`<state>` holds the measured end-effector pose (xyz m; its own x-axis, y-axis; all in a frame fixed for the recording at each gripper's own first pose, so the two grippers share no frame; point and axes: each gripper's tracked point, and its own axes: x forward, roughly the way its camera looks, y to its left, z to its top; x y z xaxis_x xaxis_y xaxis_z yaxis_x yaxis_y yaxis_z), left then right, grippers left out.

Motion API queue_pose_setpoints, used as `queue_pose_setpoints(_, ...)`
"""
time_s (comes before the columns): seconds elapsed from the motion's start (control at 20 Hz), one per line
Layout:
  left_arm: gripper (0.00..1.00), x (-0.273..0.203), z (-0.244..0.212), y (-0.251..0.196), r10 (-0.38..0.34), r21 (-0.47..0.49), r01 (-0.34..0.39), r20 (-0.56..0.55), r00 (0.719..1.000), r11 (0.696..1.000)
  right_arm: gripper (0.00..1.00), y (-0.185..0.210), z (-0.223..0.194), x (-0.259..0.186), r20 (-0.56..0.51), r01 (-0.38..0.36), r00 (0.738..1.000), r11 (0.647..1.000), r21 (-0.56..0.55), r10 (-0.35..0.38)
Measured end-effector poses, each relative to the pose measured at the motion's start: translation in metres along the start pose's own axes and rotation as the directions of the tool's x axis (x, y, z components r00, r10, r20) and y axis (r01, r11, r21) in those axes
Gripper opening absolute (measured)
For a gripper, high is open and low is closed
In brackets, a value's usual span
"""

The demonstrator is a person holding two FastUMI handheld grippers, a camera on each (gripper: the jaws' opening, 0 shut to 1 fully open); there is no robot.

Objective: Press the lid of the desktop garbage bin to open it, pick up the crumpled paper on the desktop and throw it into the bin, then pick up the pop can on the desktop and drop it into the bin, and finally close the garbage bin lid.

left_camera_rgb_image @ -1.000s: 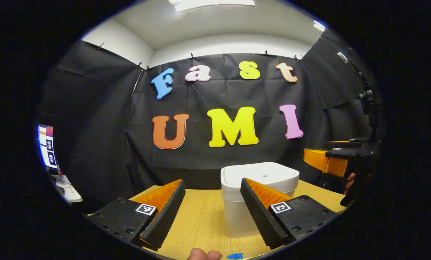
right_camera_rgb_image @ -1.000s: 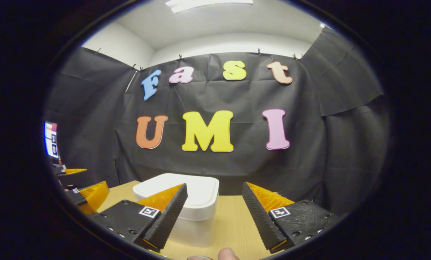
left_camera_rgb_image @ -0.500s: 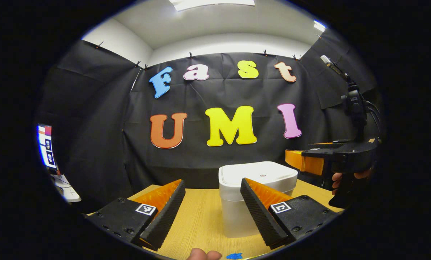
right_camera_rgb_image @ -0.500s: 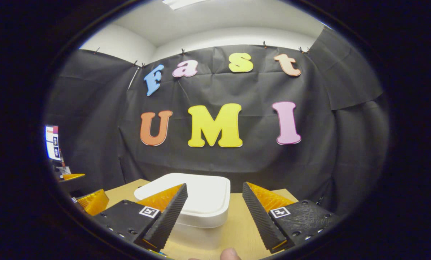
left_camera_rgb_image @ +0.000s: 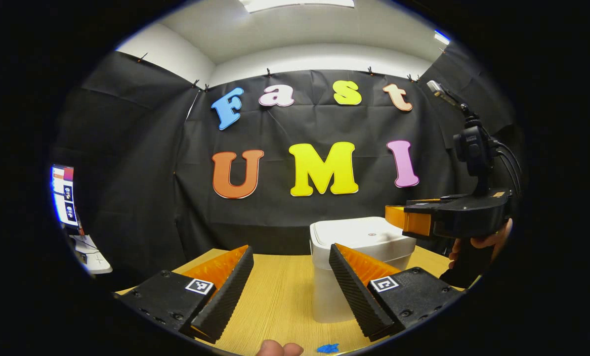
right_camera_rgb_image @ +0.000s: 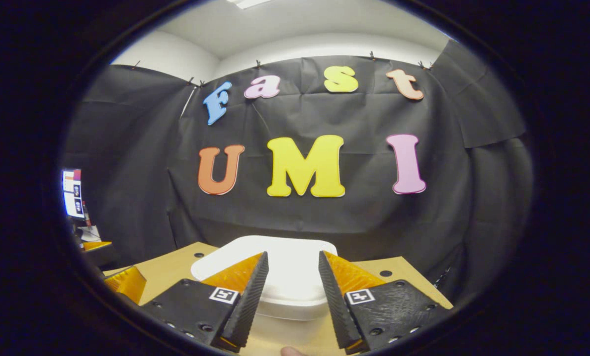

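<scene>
My right gripper [right_camera_rgb_image: 288, 277] hangs just above the white desktop bin [right_camera_rgb_image: 270, 277], whose shut lid [right_camera_rgb_image: 295, 262] lies dead ahead at twelve o'clock and a little below my fingertips. Its jaws are parted with a narrow gap and grip nothing. Pressing the lid is, I judge, a short drop straight down and forward, so this hand is the nearer one.

In the left gripper view the bin [left_camera_rgb_image: 359, 267] sits on the wooden desktop [left_camera_rgb_image: 275, 301] at about one o'clock from my left gripper [left_camera_rgb_image: 291, 277], farther off and partly behind its right finger; those jaws are spread wide and empty. The right gripper [left_camera_rgb_image: 413, 220] pokes in from three o'clock over the lid's edge.

Count: one bin, one lid, two grippers. I can count no crumpled paper or can here.
</scene>
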<state>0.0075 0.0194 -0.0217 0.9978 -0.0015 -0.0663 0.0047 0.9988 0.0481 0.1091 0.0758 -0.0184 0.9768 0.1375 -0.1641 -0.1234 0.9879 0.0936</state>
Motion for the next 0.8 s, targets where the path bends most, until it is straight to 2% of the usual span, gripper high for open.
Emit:
queue_pose_setpoints(0.15, 0.99, -0.001, -0.003, 0.003, 0.005, 0.005, -0.005, -0.001, 1.0, 1.0, 0.48, 0.005, -0.007, 0.006, -0.021, -0.014, 1.0, 1.0, 0.016, 0.014)
queue_pose_setpoints(0.2, 0.99, -0.001, -0.004, 0.003, 0.004, 0.003, -0.004, -0.003, 1.0, 1.0, 0.45, 0.009, -0.008, 0.007, -0.023, -0.029, 0.999, 0.999, 0.021, 0.029)
queue_pose_setpoints(0.25, 0.99, 0.0, -0.005, 0.003, 0.002, 0.001, -0.002, -0.007, 1.0, 1.0, 0.33, 0.012, -0.009, 0.008, -0.026, -0.042, 0.999, 0.999, 0.021, 0.043)
queue_pose_setpoints(0.3, 0.99, 0.001, -0.006, 0.002, 0.001, 0.0, -0.001, -0.009, 1.0, 1.0, 0.31, 0.014, -0.012, 0.01, -0.036, -0.05, 0.998, 0.999, 0.009, 0.05)
queue_pose_setpoints(0.4, 0.99, 0.001, -0.008, 0.004, 0.0, 0.0, 0.0, -0.013, 1.0, 1.0, 0.06, 0.019, -0.019, 0.011, -0.059, -0.077, 0.995, 0.997, -0.002, 0.076)
queue_pose_setpoints(0.45, 0.99, 0.001, -0.009, 0.003, 0.001, -0.002, -0.001, -0.015, 1.0, 1.0, 0.07, 0.022, -0.024, 0.012, -0.074, -0.088, 0.993, 0.996, -0.005, 0.088)
queue_pose_setpoints(0.5, 0.99, 0.002, -0.011, 0.004, 0.0, -0.004, 0.0, -0.018, 1.0, 1.0, 0.0, 0.022, -0.03, 0.004, -0.086, -0.092, 0.992, 0.996, -0.01, 0.09)
queue_pose_setpoints(0.8, 0.99, 0.001, -0.015, 0.005, 0.0, -0.004, 0.0, -0.025, 1.0, 1.0, 0.0, 0.019, -0.026, 0.015, -0.085, -0.073, 0.994, 0.997, -0.011, 0.071)
